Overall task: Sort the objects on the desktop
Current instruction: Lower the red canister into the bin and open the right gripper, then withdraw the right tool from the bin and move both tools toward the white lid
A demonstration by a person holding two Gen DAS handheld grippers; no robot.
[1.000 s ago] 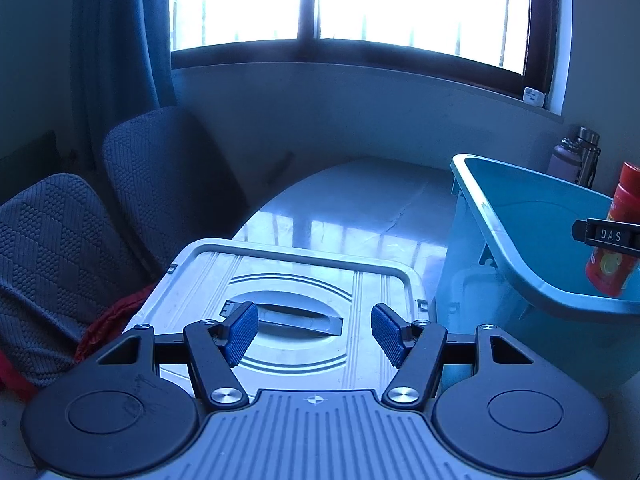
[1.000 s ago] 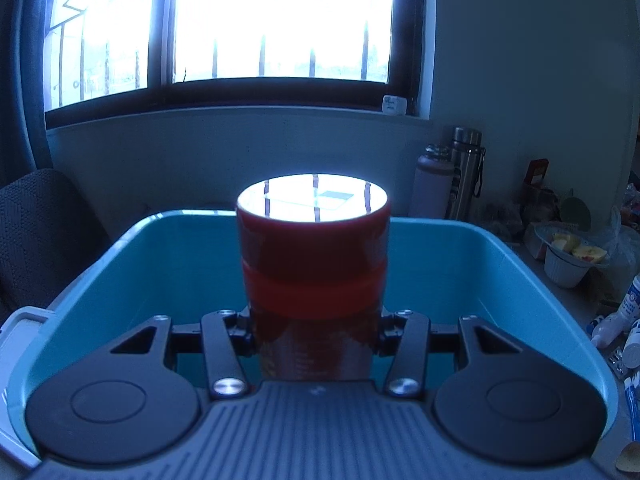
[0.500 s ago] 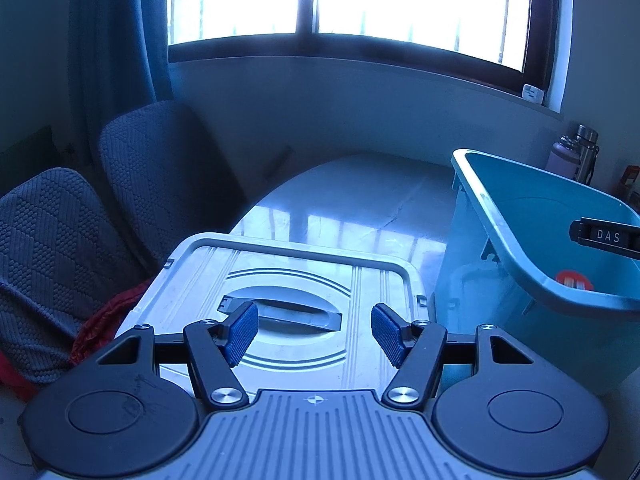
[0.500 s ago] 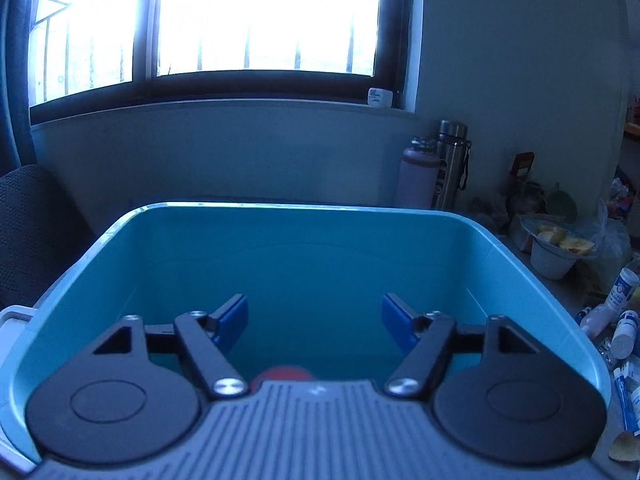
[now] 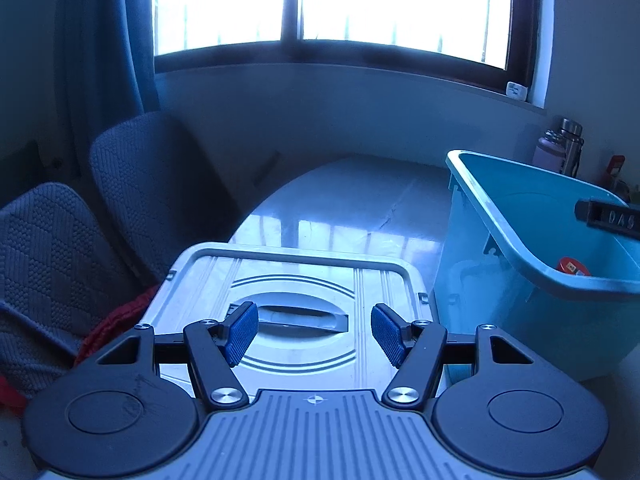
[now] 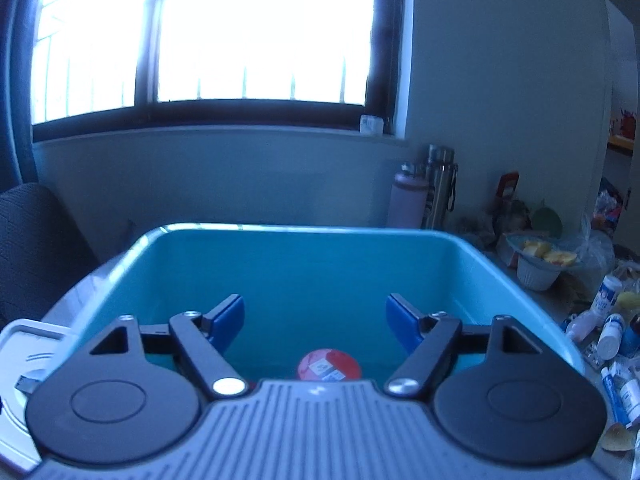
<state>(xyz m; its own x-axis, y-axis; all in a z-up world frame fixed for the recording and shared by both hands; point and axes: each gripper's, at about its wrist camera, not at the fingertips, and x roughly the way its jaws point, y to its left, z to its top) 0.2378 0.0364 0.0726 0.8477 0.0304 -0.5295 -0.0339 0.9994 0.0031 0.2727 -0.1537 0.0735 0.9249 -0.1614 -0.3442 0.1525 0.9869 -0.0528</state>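
A teal plastic bin [image 6: 312, 268] fills the right wrist view. A red can [image 6: 329, 365] lies on its floor, end toward the camera. My right gripper [image 6: 315, 322] hovers over the bin's near side, its jaws opening with nothing between them. In the left wrist view the same bin [image 5: 520, 240] stands at the right with the red can [image 5: 573, 267] low inside it. My left gripper [image 5: 313, 333] is open and empty above a grey box lid [image 5: 296, 304] with a recessed handle. One finger of the right gripper [image 5: 608, 218] shows at that view's right edge.
Small bottles and tubes [image 6: 608, 332] lie scattered to the right of the bin, beside a white bowl of food [image 6: 538, 264]. Two flasks [image 6: 426, 190] stand by the wall. Two padded chairs [image 5: 120, 200] sit left of the glossy table [image 5: 352, 208].
The right gripper let go of the red can, which dropped into the bin and lies on its floor. The right gripper's jaws spread and it drew back a little. The left gripper stayed put.
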